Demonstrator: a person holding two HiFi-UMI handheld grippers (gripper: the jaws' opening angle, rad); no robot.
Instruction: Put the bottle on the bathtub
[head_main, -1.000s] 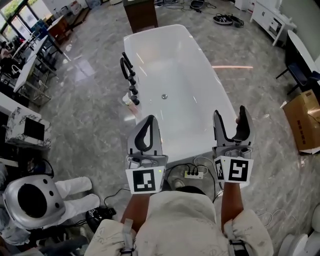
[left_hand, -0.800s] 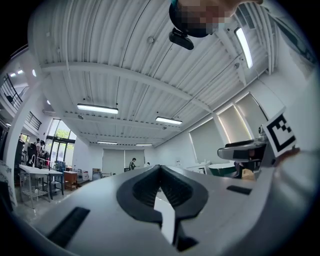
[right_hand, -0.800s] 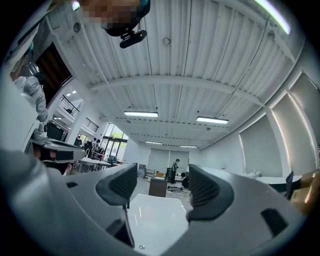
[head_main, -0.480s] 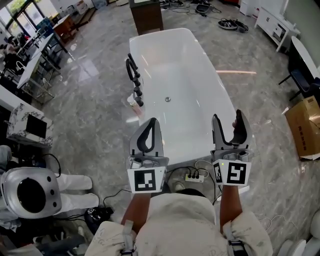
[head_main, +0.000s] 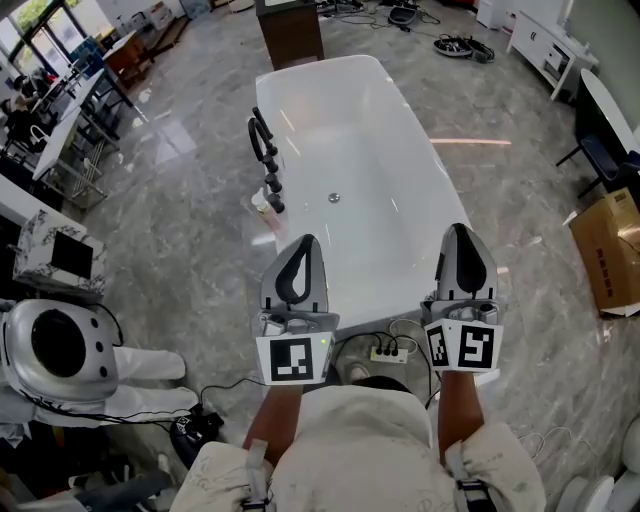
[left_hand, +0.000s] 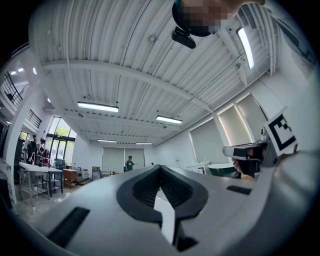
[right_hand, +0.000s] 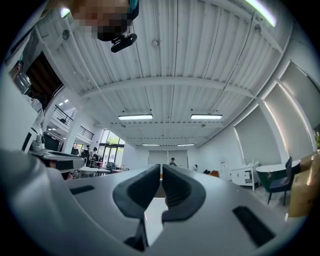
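Observation:
A white bathtub (head_main: 300, 85) stands lengthwise on the marble floor ahead of me. A small pale bottle (head_main: 260, 203) stands by the tub's left side, at the foot of the black faucet (head_main: 264, 150). My left gripper (head_main: 302, 244) is held over the tub's near end, shut and empty. My right gripper (head_main: 467, 232) hovers at the tub's near right corner, also shut with nothing in it. Both gripper views look level across the hall: the left gripper (left_hand: 160, 168) and the right gripper (right_hand: 161, 168) each show their jaws pressed together. Neither gripper view shows the bottle.
A power strip (head_main: 385, 351) with cables lies on the floor at the tub's near end. A white helmeted robot figure (head_main: 60, 350) sits at the lower left. A cardboard box (head_main: 608, 250) is at the right, a brown cabinet (head_main: 290, 30) beyond the tub.
My right gripper's jaws, open in the earlier frames, have come together. The left gripper stays shut in about the same place.

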